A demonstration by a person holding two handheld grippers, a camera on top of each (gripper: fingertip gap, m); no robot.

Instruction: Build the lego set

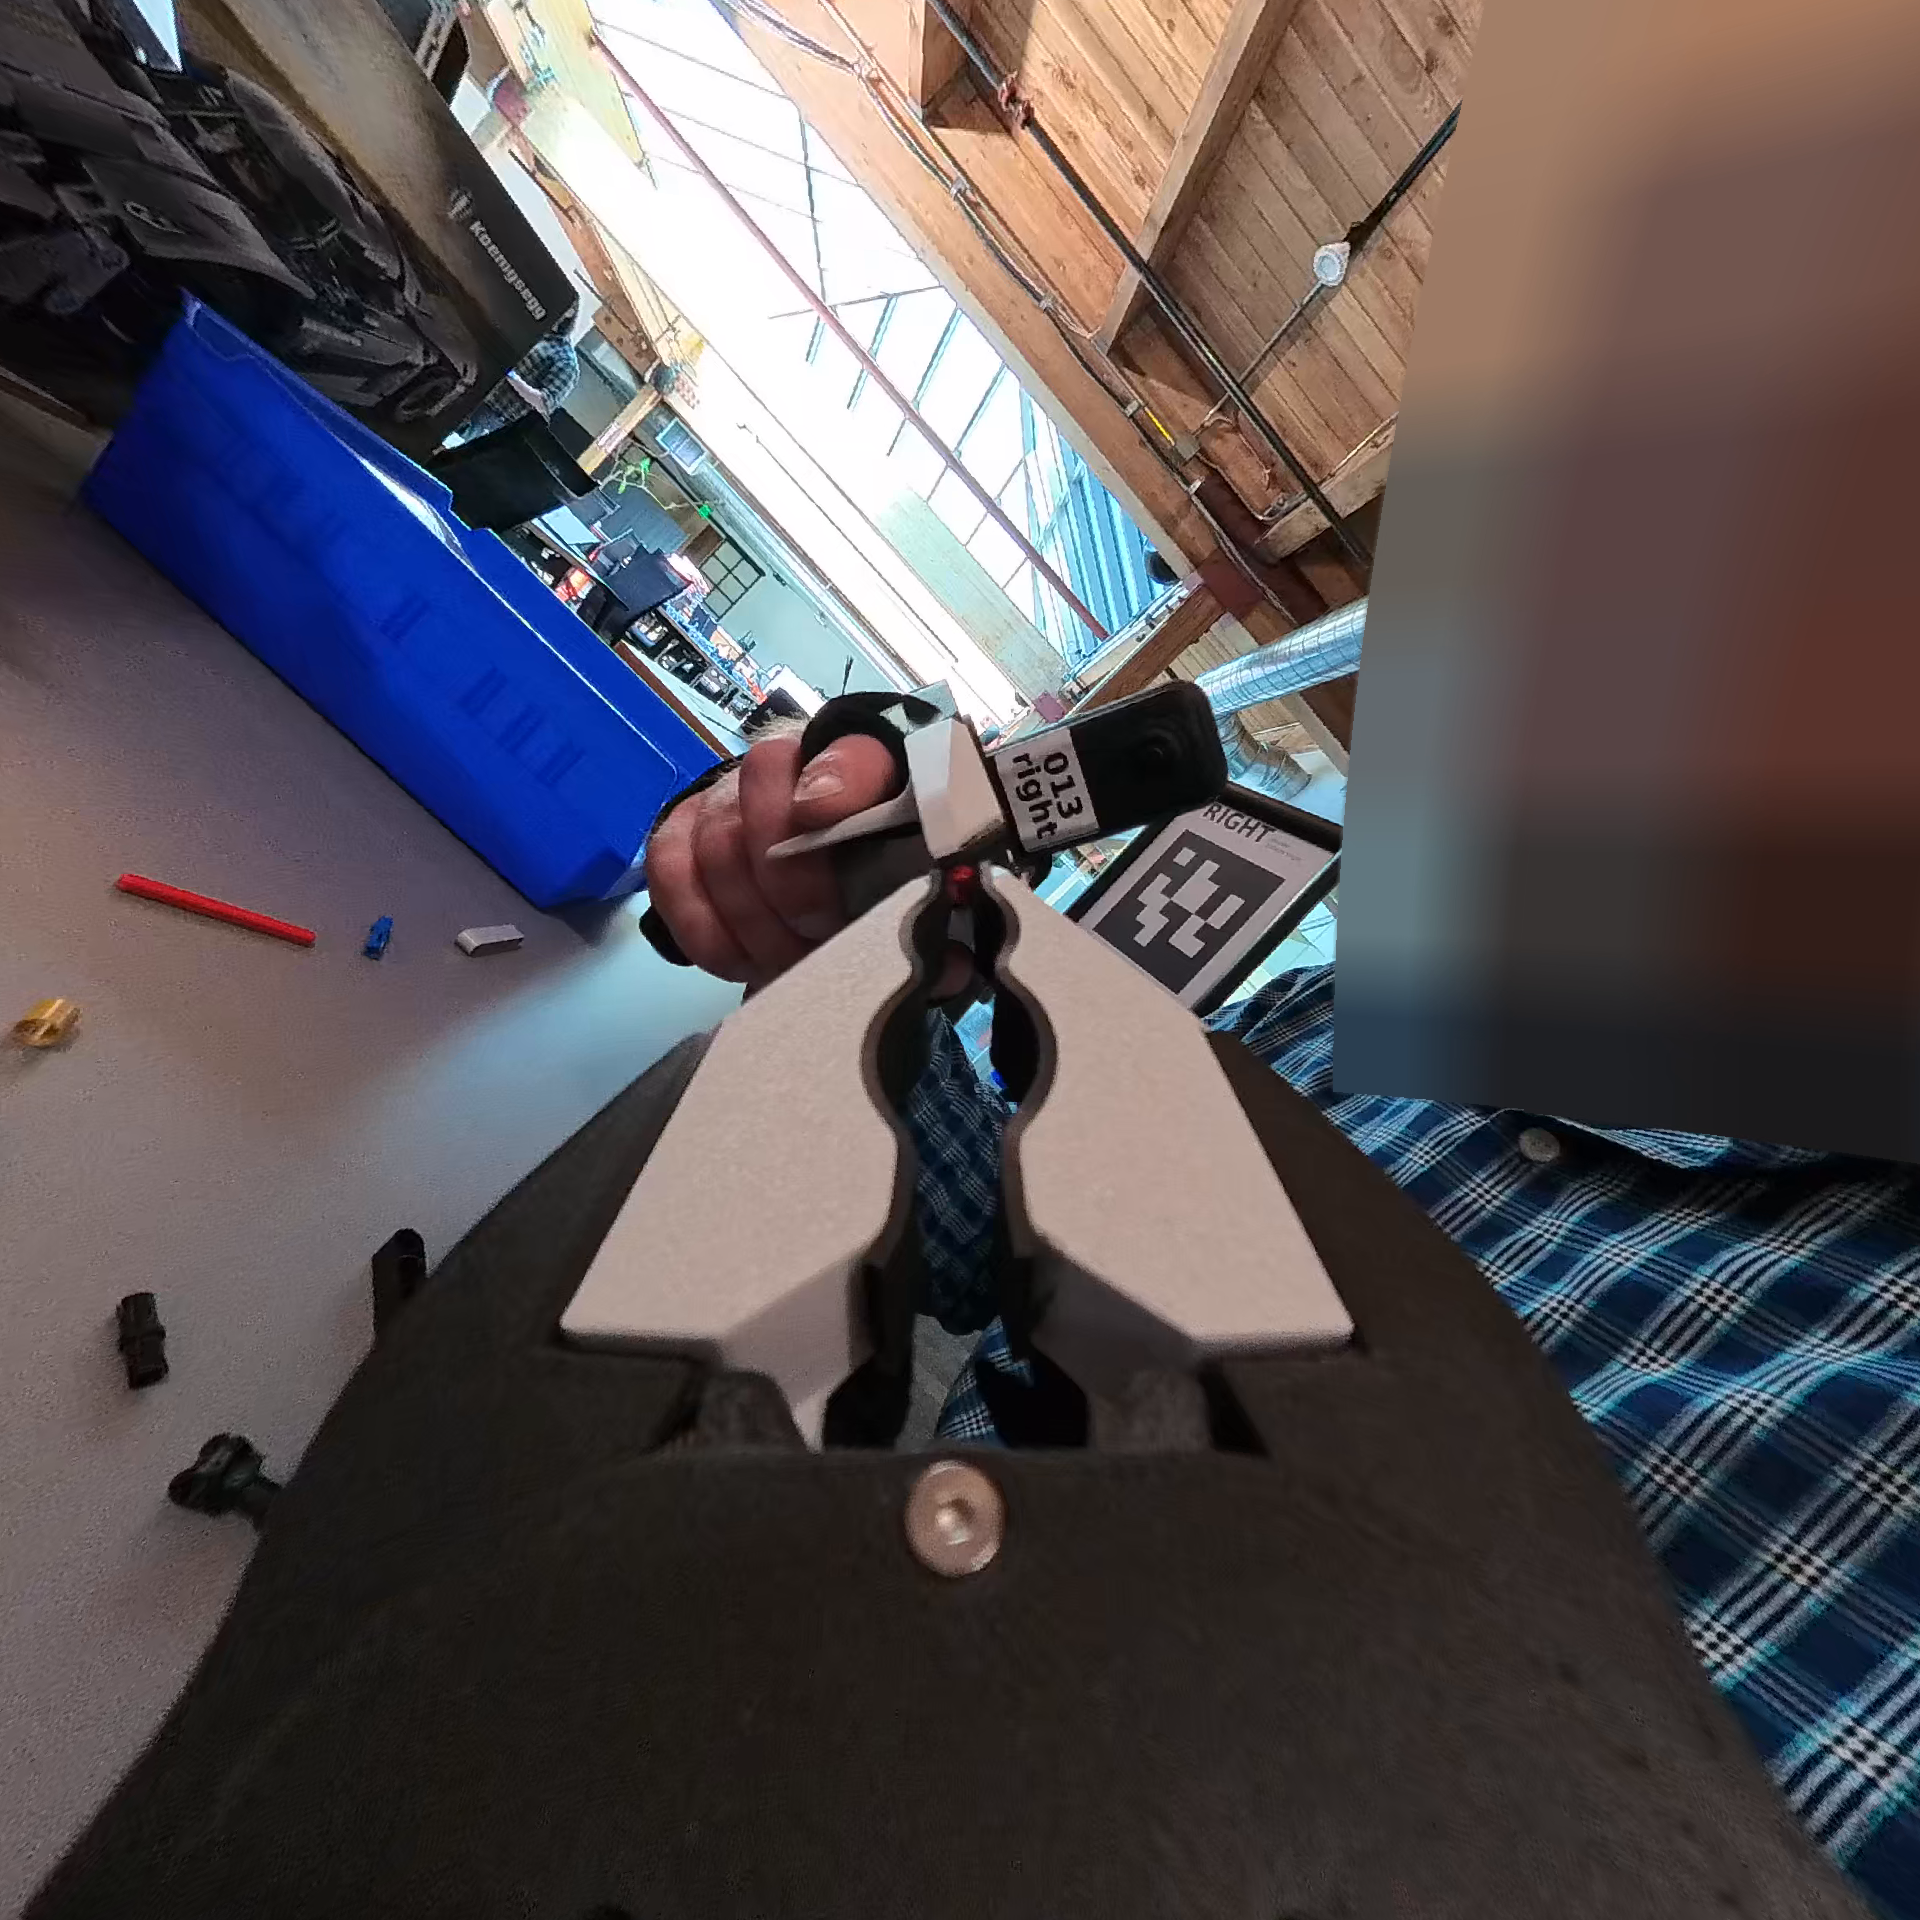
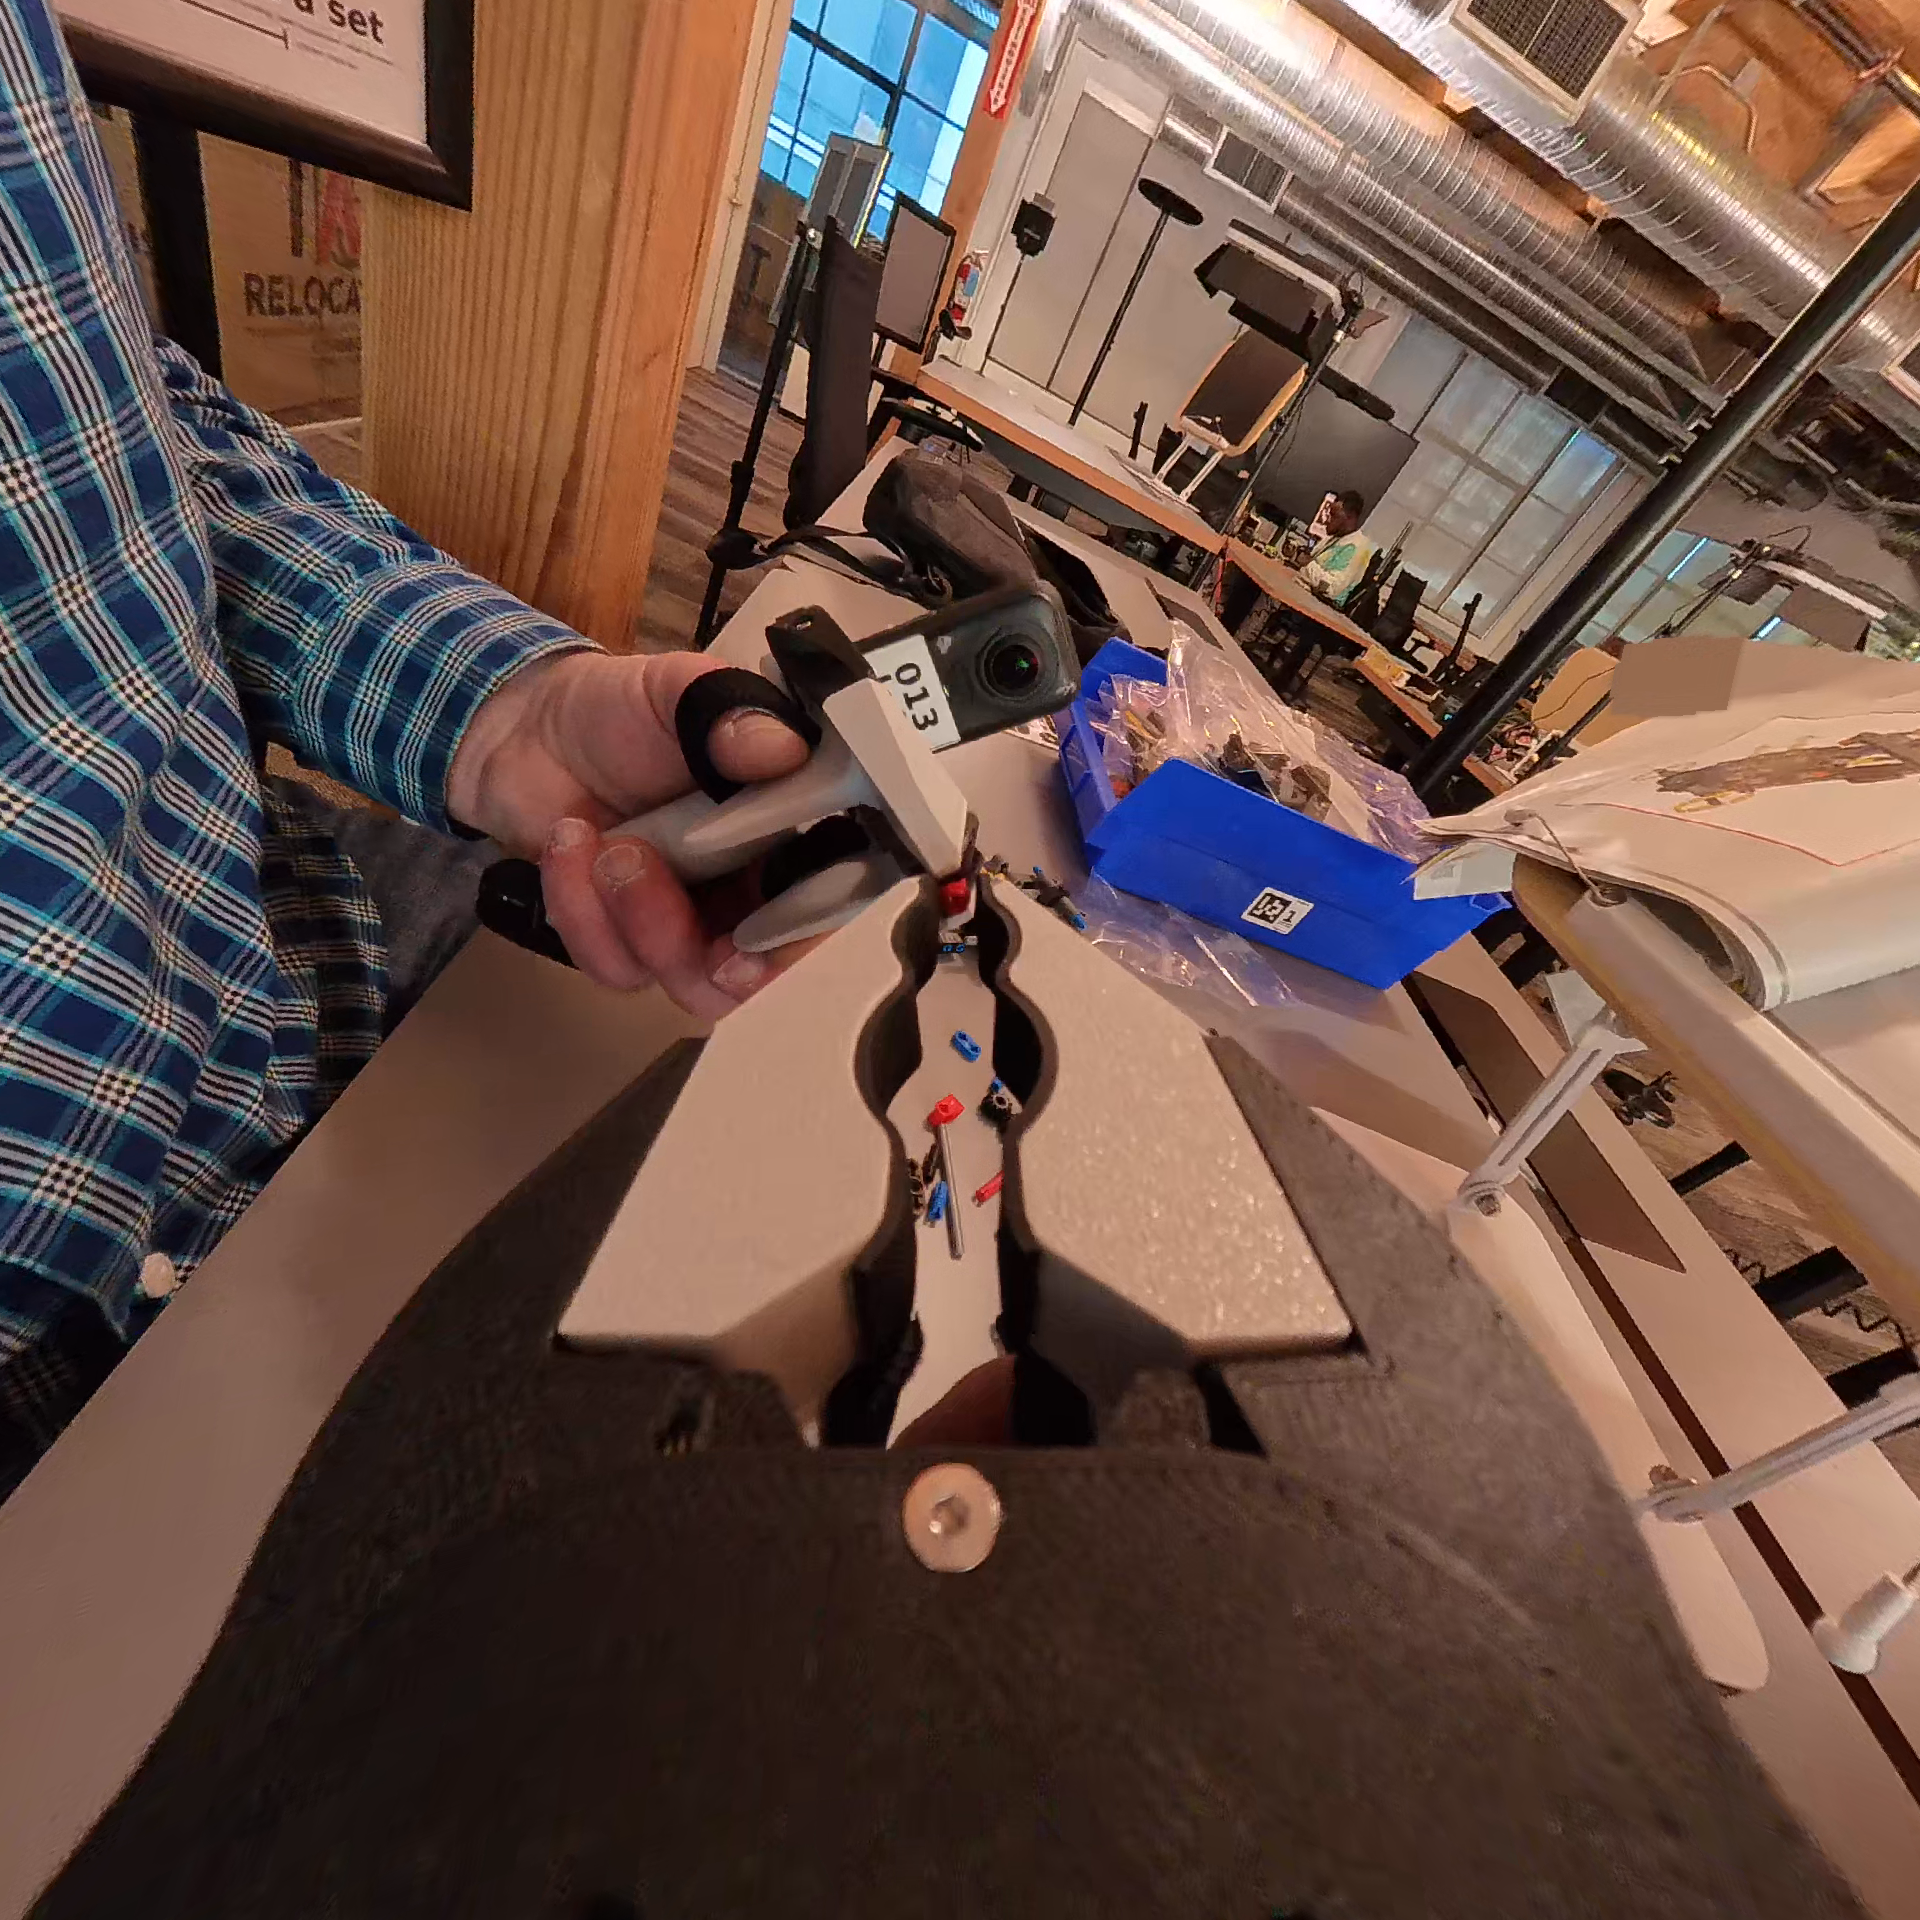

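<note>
My two grippers meet tip to tip above the grey table (image 1: pixel 208 1143). A small red lego piece (image 1: pixel 961 884) sits between my left gripper's (image 1: pixel 962 891) nearly closed fingertips. The right gripper (image 1: pixel 940 821), held in a hand, touches it from above. In the right wrist view the same red piece (image 2: pixel 953 896) is pinched at my right gripper's (image 2: pixel 956 902) tips. The left gripper (image 2: pixel 961 857) comes down onto it with a small black part at its tip. I cannot tell exactly how the two grips share the piece.
Loose pieces lie on the table: a red axle (image 1: pixel 213 909), a blue piece (image 1: pixel 377 935), a grey one (image 1: pixel 488 938), a yellow one (image 1: pixel 47 1020), black ones (image 1: pixel 140 1340). A blue bin (image 2: pixel 1226 842) with a plastic bag (image 2: pixel 1247 717) and an instruction booklet (image 2: pixel 1714 810) stand to the right. My left and right fingertips are right by each other.
</note>
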